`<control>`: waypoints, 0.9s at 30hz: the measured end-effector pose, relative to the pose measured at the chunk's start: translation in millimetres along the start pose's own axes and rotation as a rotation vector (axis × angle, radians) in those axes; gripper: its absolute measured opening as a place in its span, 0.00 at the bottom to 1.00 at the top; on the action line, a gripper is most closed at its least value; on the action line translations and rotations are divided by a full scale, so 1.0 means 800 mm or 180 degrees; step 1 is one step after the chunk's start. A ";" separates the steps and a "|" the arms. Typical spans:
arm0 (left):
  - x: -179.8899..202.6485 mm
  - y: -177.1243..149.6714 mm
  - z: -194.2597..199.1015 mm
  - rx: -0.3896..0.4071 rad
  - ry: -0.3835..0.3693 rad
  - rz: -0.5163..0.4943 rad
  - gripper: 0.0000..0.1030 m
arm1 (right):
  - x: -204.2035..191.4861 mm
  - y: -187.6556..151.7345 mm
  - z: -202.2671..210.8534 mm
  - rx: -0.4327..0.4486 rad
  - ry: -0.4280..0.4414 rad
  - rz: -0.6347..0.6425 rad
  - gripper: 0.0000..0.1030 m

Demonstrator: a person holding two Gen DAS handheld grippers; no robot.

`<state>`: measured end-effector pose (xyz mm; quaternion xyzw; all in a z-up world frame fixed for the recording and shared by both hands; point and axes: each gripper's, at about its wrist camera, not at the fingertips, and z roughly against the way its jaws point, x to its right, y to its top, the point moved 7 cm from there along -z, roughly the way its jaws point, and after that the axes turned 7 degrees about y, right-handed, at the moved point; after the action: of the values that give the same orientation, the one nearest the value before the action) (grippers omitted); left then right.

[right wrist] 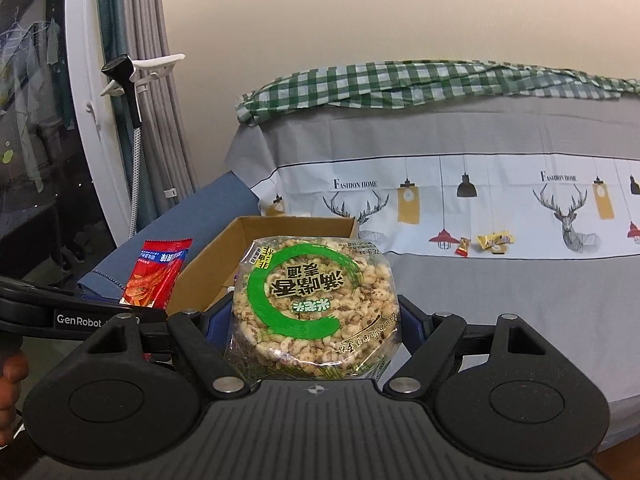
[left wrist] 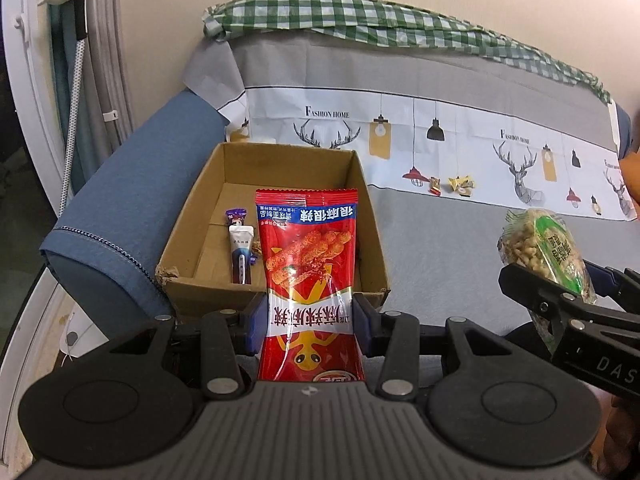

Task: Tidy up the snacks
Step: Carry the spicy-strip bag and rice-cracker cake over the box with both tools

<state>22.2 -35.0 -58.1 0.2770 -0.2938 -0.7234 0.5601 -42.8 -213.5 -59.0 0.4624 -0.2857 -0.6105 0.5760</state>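
Observation:
My left gripper [left wrist: 308, 322] is shut on a red snack packet [left wrist: 310, 264], which it holds upright just in front of an open cardboard box [left wrist: 276, 160]. A small purple-and-white snack [left wrist: 240, 248] lies on the box floor. My right gripper [right wrist: 316, 320] is shut on a round puffed-rice cake in a clear wrapper with a green ring [right wrist: 314, 300]. It hovers to the right of the box [right wrist: 296, 224]. The rice cake [left wrist: 544, 248] and the right gripper show at the right edge of the left wrist view. The red packet [right wrist: 156, 276] appears at the left of the right wrist view.
The box sits on a sofa under a grey cover with a deer-and-lamp print [left wrist: 460, 136]. A few small wrapped candies [left wrist: 460, 186] lie at the back of the seat [right wrist: 492, 242]. A blue armrest [left wrist: 132, 200] flanks the box on the left. A green checked cloth [left wrist: 360, 20] tops the backrest.

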 end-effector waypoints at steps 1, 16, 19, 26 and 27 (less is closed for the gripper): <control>-0.001 0.000 0.002 0.0013 -0.0001 0.0006 0.47 | 0.000 0.001 0.000 0.0007 0.0001 0.0009 0.78; 0.001 0.002 0.004 0.0071 -0.0023 -0.0014 0.47 | 0.001 0.002 0.001 0.0013 0.0017 0.0086 0.78; 0.002 0.003 0.002 0.0081 -0.0021 -0.0022 0.47 | -0.002 0.000 -0.002 -0.0009 0.0015 0.0101 0.78; 0.007 0.007 -0.004 0.0044 -0.0014 0.0006 0.47 | -0.009 0.001 -0.003 0.0008 0.0055 0.0197 0.78; 0.006 0.008 -0.004 0.0061 -0.0007 0.0020 0.47 | -0.009 0.001 -0.003 0.0010 0.0063 0.0222 0.78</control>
<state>27.2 -41.0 -55.8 0.2807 -0.3023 -0.7190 0.5593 -41.0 -205.8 -57.8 0.4590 -0.2969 -0.5851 0.5990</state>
